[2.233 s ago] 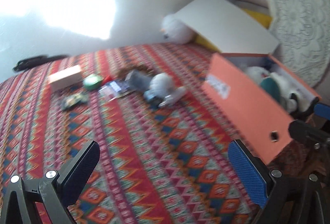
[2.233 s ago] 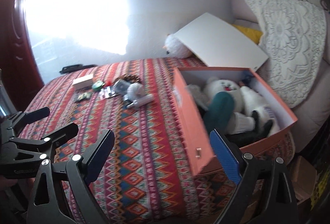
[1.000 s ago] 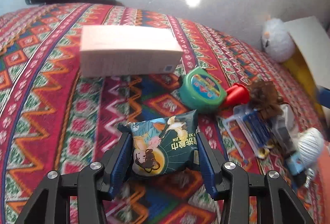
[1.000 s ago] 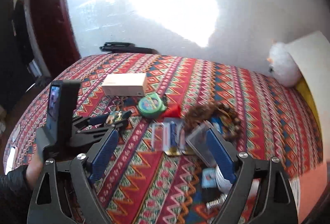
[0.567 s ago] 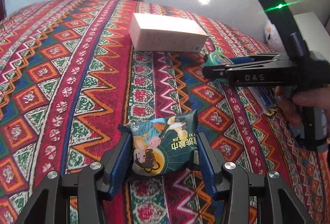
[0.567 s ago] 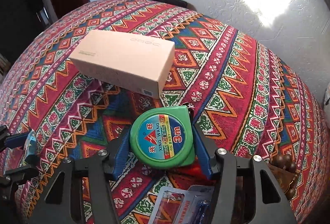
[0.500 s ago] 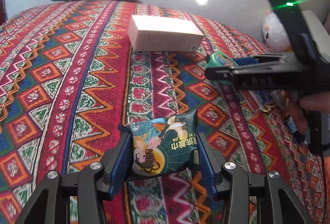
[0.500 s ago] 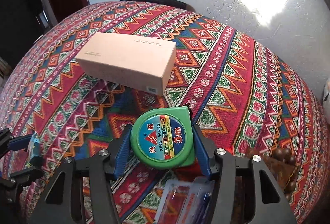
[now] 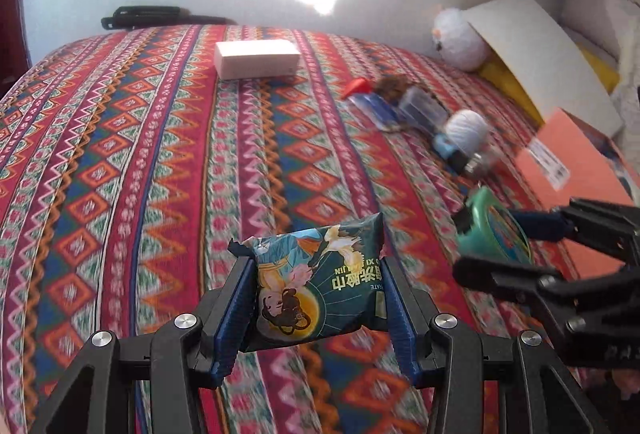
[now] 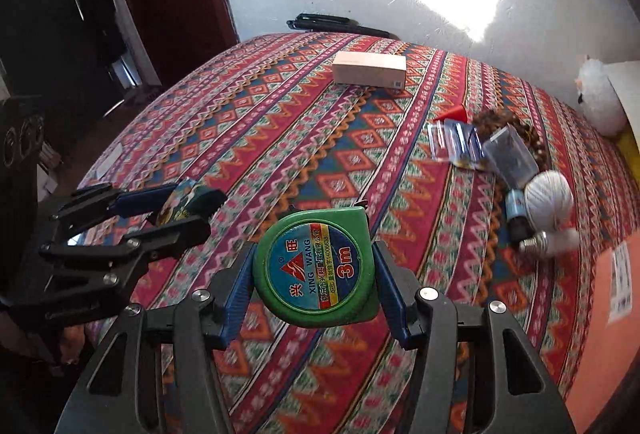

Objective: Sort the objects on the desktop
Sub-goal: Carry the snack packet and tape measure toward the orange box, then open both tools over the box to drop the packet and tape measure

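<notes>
My left gripper (image 9: 316,294) is shut on a dark green illustrated packet (image 9: 316,282) and holds it above the patterned cloth. It also shows at the left of the right wrist view (image 10: 176,210). My right gripper (image 10: 314,274) is shut on a round green tape measure (image 10: 316,266), lifted off the cloth. The tape measure also shows at the right of the left wrist view (image 9: 494,230). An orange box (image 9: 576,174) stands at the right, with its white lid (image 9: 536,50) leaning behind it.
A pale cardboard box (image 10: 370,70) lies far back on the cloth. To the right lie a red cone (image 10: 454,113), a clear blister pack (image 10: 456,140), brown beads (image 10: 504,122), a white yarn ball (image 10: 548,198) and a light bulb (image 10: 552,240). A white plush toy (image 9: 460,38) sits by the wall.
Both grippers have pulled back and up from the pile, each with its object. The tape measure is off the cloth, and the view has swung right towards the orange box.
</notes>
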